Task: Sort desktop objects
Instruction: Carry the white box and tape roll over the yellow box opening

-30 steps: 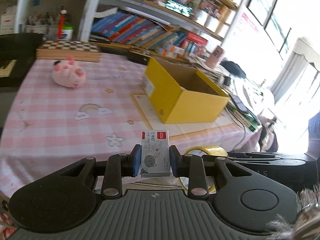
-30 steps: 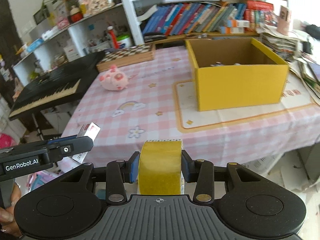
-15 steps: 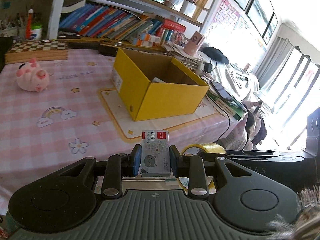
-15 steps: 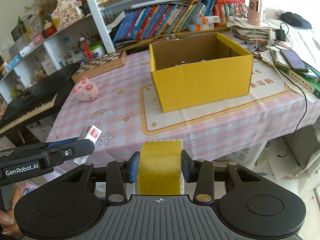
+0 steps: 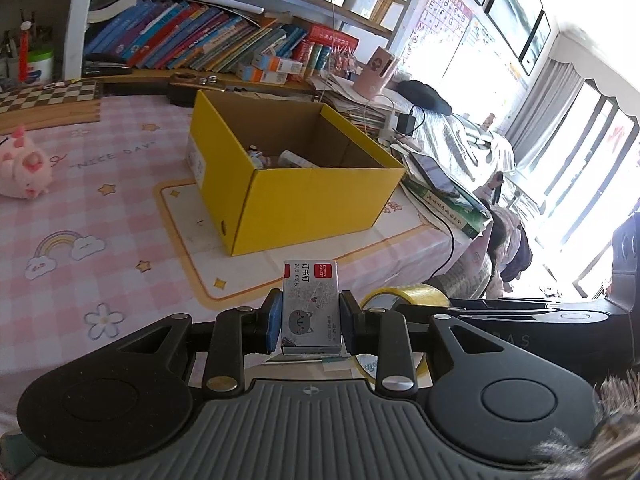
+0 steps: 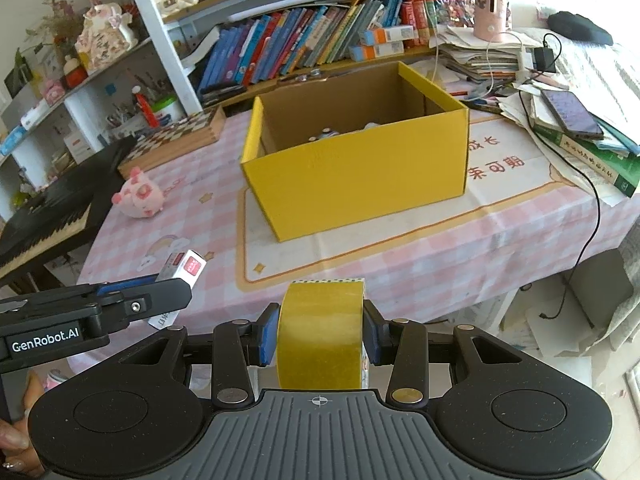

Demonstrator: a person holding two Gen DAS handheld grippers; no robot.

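Note:
My left gripper (image 5: 310,322) is shut on a small grey staple box (image 5: 310,304) with a cat drawing and a red label; the same box (image 6: 182,270) shows at the left of the right wrist view. My right gripper (image 6: 320,338) is shut on a yellow tape roll (image 6: 322,332), whose edge (image 5: 404,294) also shows beside the left gripper. Both hang in front of the near table edge. Ahead on the pink checked tablecloth (image 6: 420,256) stands an open yellow cardboard box (image 6: 356,184) (image 5: 296,196) with a few small items inside.
A pink plush pig (image 6: 140,198) (image 5: 24,174) lies left of the box, a chessboard (image 6: 176,140) behind it. Bookshelves (image 6: 304,40) line the back. A stack of books with a phone (image 6: 572,114) and cables sits at the right. A keyboard (image 6: 52,208) stands at the left.
Both grippers have moved sideways to the right along the table front, so the yellow box now lies nearly straight ahead and its inside shows. Both grips are unchanged.

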